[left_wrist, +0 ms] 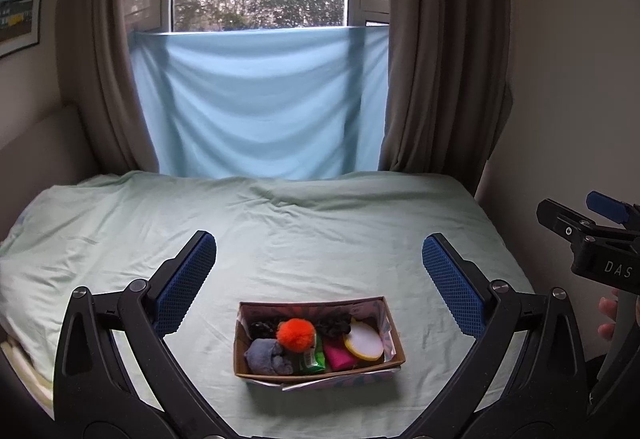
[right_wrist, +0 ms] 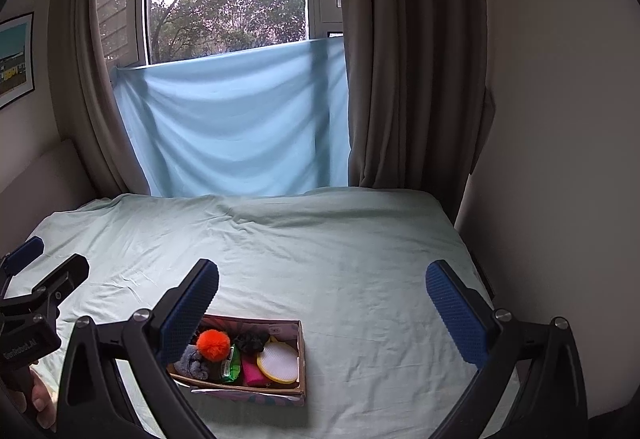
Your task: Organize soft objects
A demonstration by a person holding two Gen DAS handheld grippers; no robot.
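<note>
A small cardboard box (left_wrist: 388, 323) (right_wrist: 302, 355) sits on the pale green bed sheet. Inside lie an orange pompom (left_wrist: 295, 335) (right_wrist: 213, 344), a grey-blue cloth (left_wrist: 266, 357) (right_wrist: 192, 361), a green packet (left_wrist: 314, 359) (right_wrist: 231, 365), a pink item (left_wrist: 338, 355) (right_wrist: 252, 371), a round white pad with a yellow rim (left_wrist: 364, 343) (right_wrist: 279, 362) and dark scrunchies (left_wrist: 334, 325) (right_wrist: 251, 342). My left gripper (left_wrist: 319, 267) hangs open above and behind the box. My right gripper (right_wrist: 322, 291) is open too, with the box under its left finger (right_wrist: 188, 315). Neither holds anything.
The bed (left_wrist: 320, 223) runs back to a window with a light blue cloth (left_wrist: 260, 99) and brown curtains (left_wrist: 440, 59). Walls close in on both sides. The right gripper's body (left_wrist: 592, 239) shows at the left view's right edge, with a hand (left_wrist: 608, 315) below it.
</note>
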